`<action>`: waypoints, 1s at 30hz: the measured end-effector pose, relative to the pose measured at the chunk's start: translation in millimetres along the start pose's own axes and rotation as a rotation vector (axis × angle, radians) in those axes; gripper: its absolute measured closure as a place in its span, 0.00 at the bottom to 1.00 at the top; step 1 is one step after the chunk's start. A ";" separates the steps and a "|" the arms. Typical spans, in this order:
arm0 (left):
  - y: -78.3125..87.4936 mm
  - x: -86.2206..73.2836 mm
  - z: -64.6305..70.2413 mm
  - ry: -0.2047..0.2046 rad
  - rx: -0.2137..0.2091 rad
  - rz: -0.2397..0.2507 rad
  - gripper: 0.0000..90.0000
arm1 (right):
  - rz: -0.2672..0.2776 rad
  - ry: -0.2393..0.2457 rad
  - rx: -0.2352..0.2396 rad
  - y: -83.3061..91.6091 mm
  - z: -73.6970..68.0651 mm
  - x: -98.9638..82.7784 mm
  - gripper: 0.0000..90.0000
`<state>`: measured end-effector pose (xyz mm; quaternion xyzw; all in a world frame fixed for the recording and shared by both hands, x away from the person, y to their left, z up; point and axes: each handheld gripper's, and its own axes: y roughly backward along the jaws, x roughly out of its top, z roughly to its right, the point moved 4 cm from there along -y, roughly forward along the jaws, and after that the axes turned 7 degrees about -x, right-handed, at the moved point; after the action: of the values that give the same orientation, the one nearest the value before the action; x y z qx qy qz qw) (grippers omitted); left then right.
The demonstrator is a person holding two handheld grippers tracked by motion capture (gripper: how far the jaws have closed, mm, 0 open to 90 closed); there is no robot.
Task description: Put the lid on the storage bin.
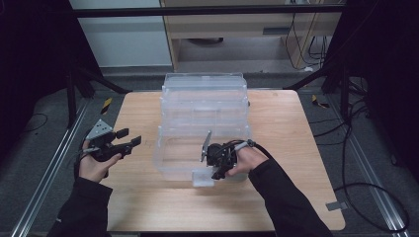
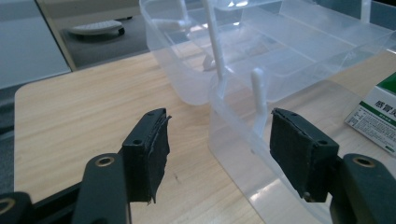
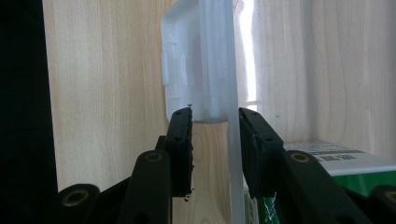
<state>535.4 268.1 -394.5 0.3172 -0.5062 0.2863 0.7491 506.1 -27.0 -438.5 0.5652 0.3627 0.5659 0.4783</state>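
A clear plastic tiered box [image 1: 203, 113] stands unfolded in the middle of the wooden table [image 1: 276, 118]; its trays [image 2: 280, 56] step up toward the back. My right gripper [image 1: 217, 171] is at the box's front wall, and its jaws [image 3: 215, 116] are shut on the clear front latch [image 3: 196, 70] and the wall edge beside it. At the table's left edge my left gripper [image 1: 129, 137] hovers apart from the box. In the left gripper view that gripper [image 2: 217, 140] is open with nothing between the pads, and the lowest tray's corner lies behind it.
A green and white carton [image 2: 376, 116] lies inside the lowest tray, close behind my right jaw [image 3: 327, 158]. Beyond the table stand a pale cabinet [image 1: 237, 29] and dark frame legs. Cables [image 1: 365, 187] trail over the floor at the right.
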 end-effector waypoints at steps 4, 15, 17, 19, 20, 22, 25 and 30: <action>-7.1 8.5 5.0 -0.019 -0.017 -0.003 0.41 | 0.000 -0.001 -0.003 0.1 -0.4 0.0 0.74; -27.8 34.6 25.9 -0.079 -0.081 -0.003 0.41 | -0.003 0.006 -0.009 0.2 -1.1 0.2 0.74; -30.8 38.3 28.3 -0.092 -0.089 -0.012 0.42 | -0.004 0.008 -0.012 0.2 -1.1 0.2 0.74; -34.3 42.1 31.0 -0.097 -0.095 -0.010 0.43 | -0.008 0.009 -0.011 0.4 -1.2 0.4 0.74; -35.8 43.5 31.6 -0.108 -0.092 -0.016 0.44 | -0.009 0.010 -0.011 0.4 -1.3 0.7 0.75; -39.7 45.9 33.4 -0.114 -0.092 -0.026 0.45 | -0.008 0.018 -0.012 0.3 -1.0 0.5 0.74; -45.4 48.0 36.3 -0.128 -0.099 -0.042 0.45 | -0.007 0.016 -0.012 0.3 -1.3 0.4 0.75; -54.4 50.3 44.0 -0.178 -0.134 -0.080 0.47 | -0.005 0.020 -0.015 0.2 -1.4 0.5 0.75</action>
<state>567.1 205.3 -344.7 0.3105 -0.5755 0.1926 0.7316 504.7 -26.4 -438.3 0.5551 0.3646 0.5728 0.4804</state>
